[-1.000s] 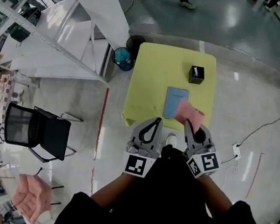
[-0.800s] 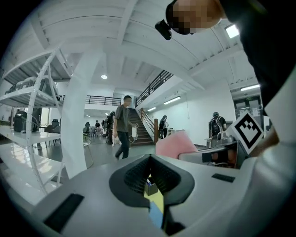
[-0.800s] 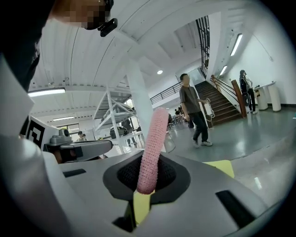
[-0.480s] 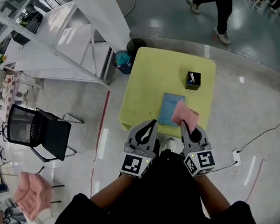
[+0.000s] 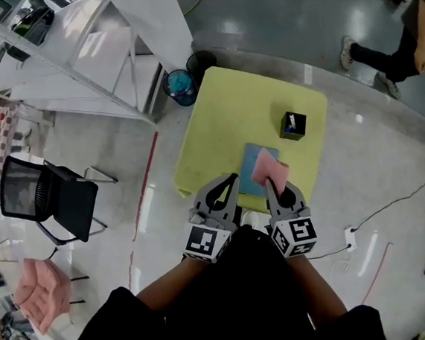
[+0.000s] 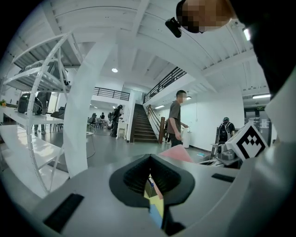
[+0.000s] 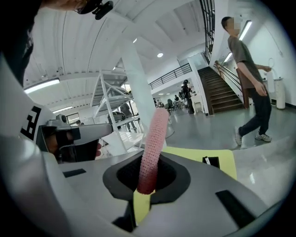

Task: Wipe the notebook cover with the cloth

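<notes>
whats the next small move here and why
Probably lower the right tongs so the cloth comes down flat on the notebook. The tongs are shut on the cloth, which seems to hang over the notebook's right side without touching it, so wiping cannot start yet.

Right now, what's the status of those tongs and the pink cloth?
Left tongs shut, empty. Right tongs shut on cloth, held upright in air. Notebook flat on yellow table, no contact yet. Black box farther back, clear of it.
</notes>
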Action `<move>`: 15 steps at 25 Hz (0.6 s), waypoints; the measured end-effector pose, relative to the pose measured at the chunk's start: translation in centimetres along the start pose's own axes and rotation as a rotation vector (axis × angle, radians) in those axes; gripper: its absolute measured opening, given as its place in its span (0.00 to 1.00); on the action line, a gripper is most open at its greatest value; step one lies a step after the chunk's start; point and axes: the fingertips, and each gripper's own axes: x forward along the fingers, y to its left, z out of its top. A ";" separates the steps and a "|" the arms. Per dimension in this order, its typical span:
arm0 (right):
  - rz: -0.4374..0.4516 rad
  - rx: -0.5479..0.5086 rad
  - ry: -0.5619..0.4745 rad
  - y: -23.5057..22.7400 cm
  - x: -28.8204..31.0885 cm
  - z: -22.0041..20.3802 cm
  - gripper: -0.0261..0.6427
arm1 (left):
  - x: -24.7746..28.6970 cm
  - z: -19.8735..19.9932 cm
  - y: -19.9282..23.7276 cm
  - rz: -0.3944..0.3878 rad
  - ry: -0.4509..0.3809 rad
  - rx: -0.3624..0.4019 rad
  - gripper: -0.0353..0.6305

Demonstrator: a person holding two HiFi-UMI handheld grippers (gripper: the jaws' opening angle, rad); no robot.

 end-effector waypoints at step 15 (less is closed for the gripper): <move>0.072 0.293 0.257 -3.3 12.9 -8.5 0.09 | 6.5 -5.6 6.7 0.014 0.081 -0.087 0.06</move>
